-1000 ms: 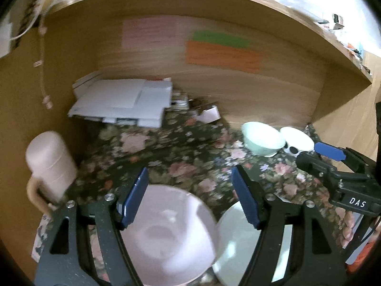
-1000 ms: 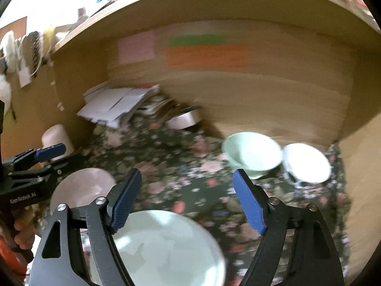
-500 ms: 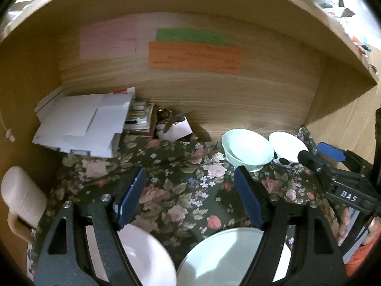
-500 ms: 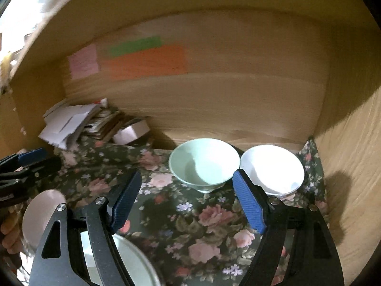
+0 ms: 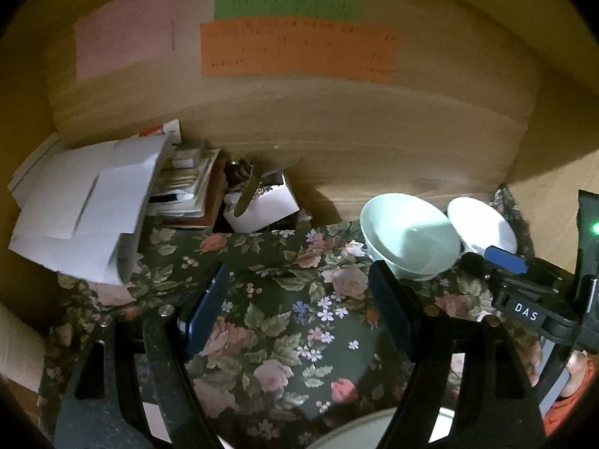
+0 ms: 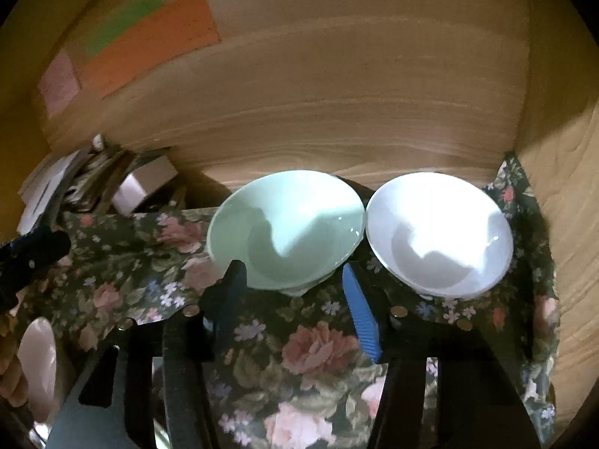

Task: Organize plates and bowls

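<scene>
A pale green bowl (image 6: pixel 288 228) and a white bowl (image 6: pixel 438 232) stand side by side on the floral cloth (image 6: pixel 299 351), against the wooden back wall. My right gripper (image 6: pixel 295 307) is open, and the green bowl's foot sits just ahead between its fingertips; I cannot tell if the pads touch it. In the left wrist view the green bowl (image 5: pixel 410 239) and white bowl (image 5: pixel 483 224) lie to the right, with the right gripper (image 5: pixel 486 260) beside them. My left gripper (image 5: pixel 295 310) is open over bare cloth. A pale green plate rim (image 5: pixel 355 430) shows at the bottom, and a pink plate (image 6: pixel 37 355) at the left.
A stack of white papers (image 5: pixel 86 202) and a small white box (image 5: pixel 262 205) fill the back left corner. Coloured notes (image 5: pixel 295 52) hang on the back wall. The wooden side wall (image 6: pixel 561 224) stands close behind the white bowl. A cream mug (image 5: pixel 18 348) is at the left edge.
Both grippers have moved forward into the shelf, so the plates slid low and mostly out of view. The right gripper reached the green bowl and its jaws narrowed.
</scene>
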A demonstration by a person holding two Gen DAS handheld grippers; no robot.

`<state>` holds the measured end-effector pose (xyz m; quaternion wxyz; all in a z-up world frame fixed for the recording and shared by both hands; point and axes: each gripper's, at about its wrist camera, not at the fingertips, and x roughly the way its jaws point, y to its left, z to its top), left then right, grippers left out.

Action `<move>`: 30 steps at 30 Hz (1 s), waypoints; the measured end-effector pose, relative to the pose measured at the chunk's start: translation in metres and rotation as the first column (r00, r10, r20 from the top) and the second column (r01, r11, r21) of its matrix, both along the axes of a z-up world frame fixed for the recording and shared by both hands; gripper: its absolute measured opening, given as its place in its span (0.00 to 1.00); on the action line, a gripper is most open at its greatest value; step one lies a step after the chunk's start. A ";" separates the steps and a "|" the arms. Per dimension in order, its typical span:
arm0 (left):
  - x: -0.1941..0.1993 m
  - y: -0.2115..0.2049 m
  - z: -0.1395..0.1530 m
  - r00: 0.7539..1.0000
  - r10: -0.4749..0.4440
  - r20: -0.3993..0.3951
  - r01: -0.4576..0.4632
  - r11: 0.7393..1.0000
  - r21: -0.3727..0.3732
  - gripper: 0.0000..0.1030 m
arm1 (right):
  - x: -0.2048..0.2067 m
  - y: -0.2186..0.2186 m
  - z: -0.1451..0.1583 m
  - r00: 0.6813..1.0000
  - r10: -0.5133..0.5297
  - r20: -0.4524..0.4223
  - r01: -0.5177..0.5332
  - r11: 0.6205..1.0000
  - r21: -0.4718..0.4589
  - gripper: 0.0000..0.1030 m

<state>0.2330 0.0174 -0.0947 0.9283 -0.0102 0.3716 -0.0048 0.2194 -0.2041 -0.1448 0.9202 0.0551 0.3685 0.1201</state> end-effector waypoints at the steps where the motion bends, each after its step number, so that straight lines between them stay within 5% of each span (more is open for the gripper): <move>1: 0.004 0.000 -0.003 1.000 -0.001 -0.008 0.001 1.000 0.002 0.74 | 0.004 0.000 -0.002 1.000 -0.001 -0.008 0.001 1.000 -0.001 0.46; 3: 0.012 0.000 -0.007 1.000 -0.005 -0.021 0.005 1.000 0.005 0.74 | 0.013 0.002 -0.008 0.999 -0.006 -0.033 0.006 1.000 -0.017 0.37; 15: 0.046 -0.001 -0.030 0.993 -0.014 -0.118 0.020 0.999 0.047 0.74 | 0.036 -0.007 -0.029 0.992 -0.054 -0.113 0.052 0.999 -0.015 0.33; 30: 0.051 -0.015 -0.031 0.991 -0.063 -0.117 0.070 0.996 0.057 0.74 | 0.052 0.009 -0.030 0.991 -0.003 -0.132 -0.004 0.999 -0.053 0.23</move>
